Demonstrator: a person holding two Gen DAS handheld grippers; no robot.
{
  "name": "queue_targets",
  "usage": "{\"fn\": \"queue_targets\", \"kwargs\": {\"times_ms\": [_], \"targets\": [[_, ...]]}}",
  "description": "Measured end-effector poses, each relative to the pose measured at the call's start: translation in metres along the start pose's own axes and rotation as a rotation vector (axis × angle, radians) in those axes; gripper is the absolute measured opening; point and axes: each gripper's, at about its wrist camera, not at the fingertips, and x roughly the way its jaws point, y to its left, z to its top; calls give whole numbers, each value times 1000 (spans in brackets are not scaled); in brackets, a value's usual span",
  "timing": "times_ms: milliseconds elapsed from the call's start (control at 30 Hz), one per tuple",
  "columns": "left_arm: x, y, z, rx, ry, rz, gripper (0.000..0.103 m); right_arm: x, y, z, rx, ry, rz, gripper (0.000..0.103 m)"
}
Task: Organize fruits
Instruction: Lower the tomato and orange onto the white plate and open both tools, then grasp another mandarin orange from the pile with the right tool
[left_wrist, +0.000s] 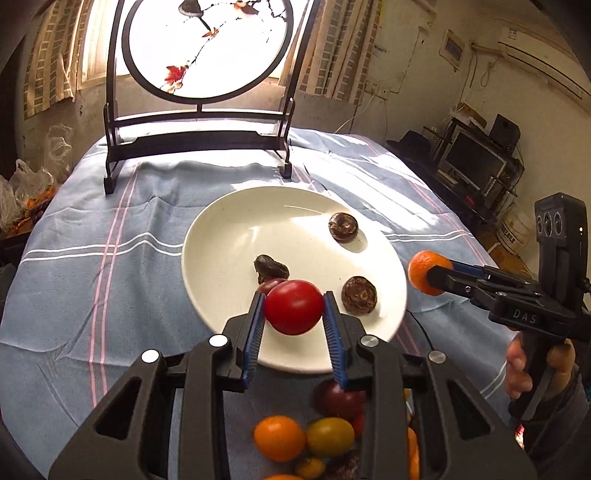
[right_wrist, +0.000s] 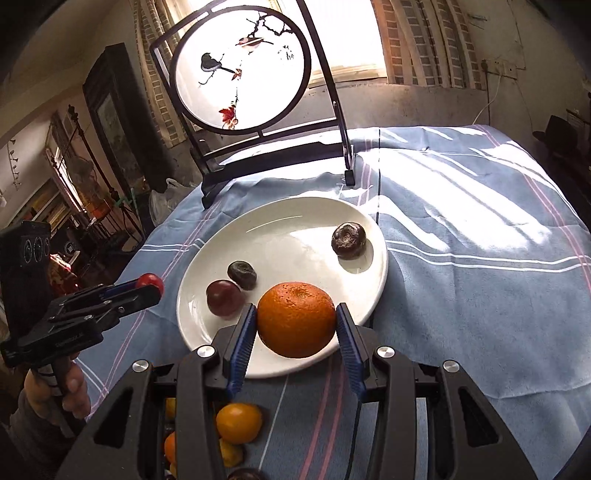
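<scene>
My left gripper (left_wrist: 294, 308) is shut on a red tomato (left_wrist: 293, 307), held above the near rim of the white plate (left_wrist: 229, 229). My right gripper (right_wrist: 296, 320) is shut on an orange (right_wrist: 296, 319) over the plate's (right_wrist: 280, 236) near edge. The plate carries several dark brown fruits (left_wrist: 343, 226) (right_wrist: 348, 239) and a dark red one (right_wrist: 222, 297). In the left wrist view the right gripper (left_wrist: 428, 275) shows at the right with the orange (left_wrist: 421, 271). The right wrist view shows the left gripper (right_wrist: 153, 288) with the tomato (right_wrist: 150, 280) at the left.
A blue striped tablecloth (left_wrist: 110, 258) covers the table. A round painted screen on a dark stand (left_wrist: 199, 140) is behind the plate. Loose yellow, orange and dark fruits (left_wrist: 295, 439) (right_wrist: 239, 422) lie near the front edge under the grippers. A person's hand (left_wrist: 535, 365) grips the right handle.
</scene>
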Motion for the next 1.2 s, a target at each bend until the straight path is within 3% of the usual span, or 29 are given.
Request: {"fn": "queue_targets", "kwargs": {"times_ms": [133,200,267,400,667,867,1033,1200], "targets": [[36,21,18,-66,47,23,32,39,0,12,-4,32,-23,46],[44,30,23,-108,56,28,46,45,2,16,-11,6,-30,49],[39,37,25,-148,36,24,60,37,4,18,-6,-30,-37,53],[11,33,16,-132,-5,25,60,8,14,6,-37,-61,-38,53],[-51,5,-64,-6,9,26,68,-54,35,-75,-149,-33,-15,53],[-75,-9,-128,55,37,41,68,-66,50,-137,-217,8,-22,53],[-86,-20,-159,92,26,72,68,-69,56,-158,-219,24,42,53],[-86,-27,-171,99,34,56,68,-65,88,-165,-318,49,87,53]]}}
